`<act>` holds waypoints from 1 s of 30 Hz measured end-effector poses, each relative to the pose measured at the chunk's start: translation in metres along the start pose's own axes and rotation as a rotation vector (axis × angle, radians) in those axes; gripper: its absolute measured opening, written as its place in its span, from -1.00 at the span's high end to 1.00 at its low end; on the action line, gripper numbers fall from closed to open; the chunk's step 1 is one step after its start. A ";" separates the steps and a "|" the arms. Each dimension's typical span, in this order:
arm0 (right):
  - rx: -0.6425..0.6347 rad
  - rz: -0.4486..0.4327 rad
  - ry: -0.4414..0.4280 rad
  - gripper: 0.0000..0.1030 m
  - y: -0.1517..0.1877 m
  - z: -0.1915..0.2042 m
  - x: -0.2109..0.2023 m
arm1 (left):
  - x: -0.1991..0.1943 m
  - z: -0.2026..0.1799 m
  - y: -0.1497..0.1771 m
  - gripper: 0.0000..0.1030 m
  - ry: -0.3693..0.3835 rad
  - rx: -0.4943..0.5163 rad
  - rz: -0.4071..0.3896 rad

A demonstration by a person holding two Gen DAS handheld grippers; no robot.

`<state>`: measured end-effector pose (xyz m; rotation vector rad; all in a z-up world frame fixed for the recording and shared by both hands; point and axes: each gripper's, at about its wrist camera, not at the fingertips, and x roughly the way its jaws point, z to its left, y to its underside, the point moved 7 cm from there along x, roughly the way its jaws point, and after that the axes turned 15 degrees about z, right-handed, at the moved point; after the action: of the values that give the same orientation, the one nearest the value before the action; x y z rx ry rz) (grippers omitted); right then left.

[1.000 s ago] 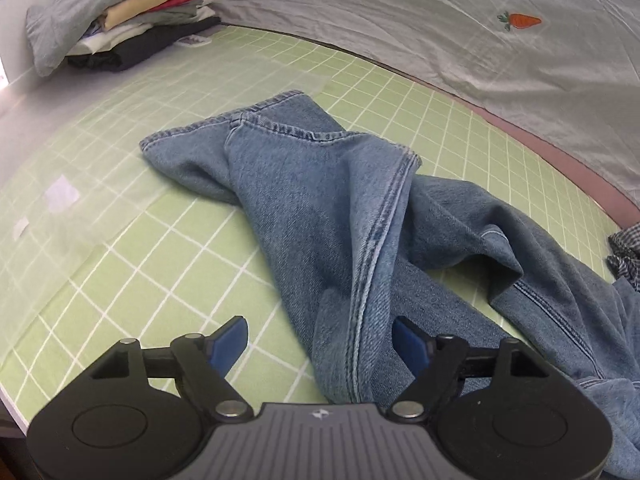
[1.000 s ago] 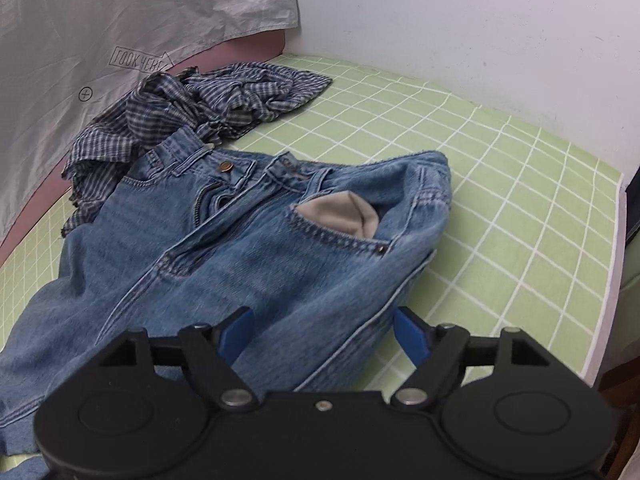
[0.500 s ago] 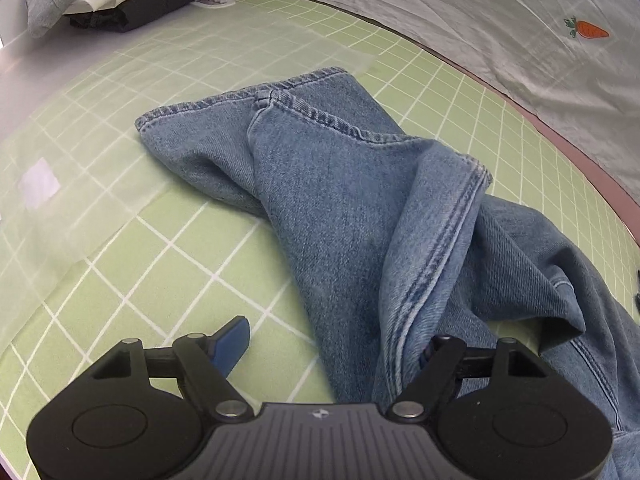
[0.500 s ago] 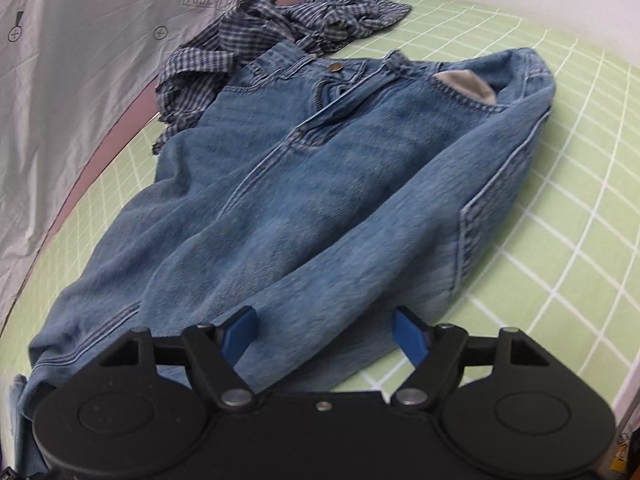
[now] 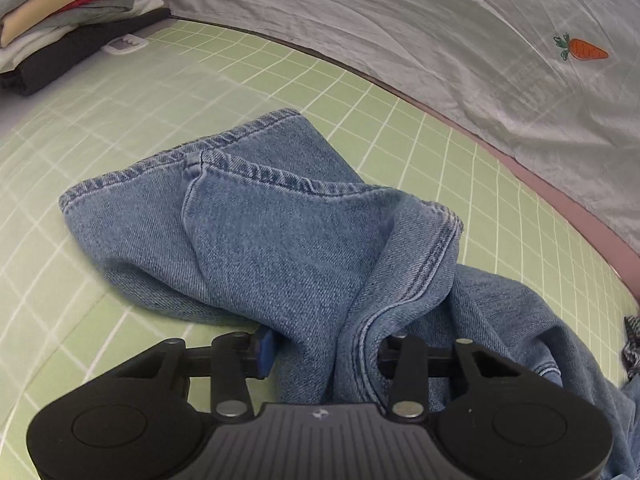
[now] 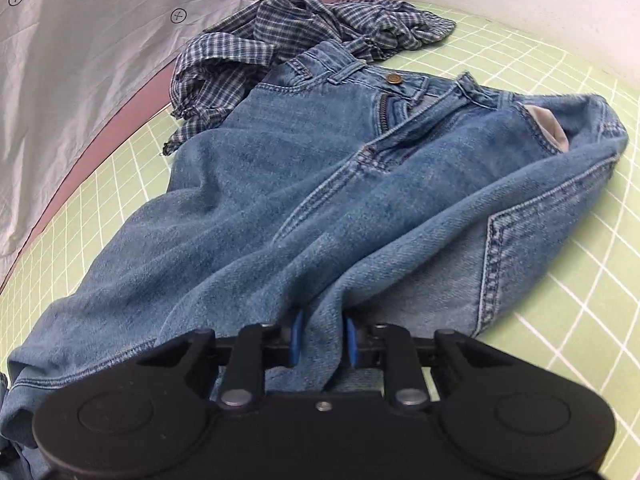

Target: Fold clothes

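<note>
both tongs [image 5: 324, 354] [image 6: 322, 342] now closing on jeans [image 6: 320, 208].

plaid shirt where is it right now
In the right wrist view the plaid shirt lies crumpled at the top, just beyond the waistband of the jeans and partly under it, against the grey sheet.

A green mat [image 5: 400, 92] with a white grid covers the surface, and a pair of blue jeans [image 5: 280, 240] lies crumpled on it, the leg hems toward one end and the waistband [image 6: 400, 80] toward the other. Beyond the waistband, touching it, sits a bunched checked shirt [image 6: 248, 52]. Well apart from the leg hems, at the mat's far corner, rests a stack of folded clothes [image 5: 72, 24]. Along the far side of the jeans runs a grey sheet [image 5: 400, 20] with small prints, bordering the mat.
</note>
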<state>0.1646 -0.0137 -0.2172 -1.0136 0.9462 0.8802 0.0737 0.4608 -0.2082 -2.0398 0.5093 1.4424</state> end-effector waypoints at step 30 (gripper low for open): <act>-0.065 0.031 -0.096 0.77 0.063 -0.045 -0.039 | -0.105 0.102 0.125 -0.07 -0.081 -0.125 -0.102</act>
<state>0.0838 -0.0438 -0.2096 -1.0053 0.8586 0.9820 -0.1113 0.4302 -0.1649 -2.0619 0.2835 1.5216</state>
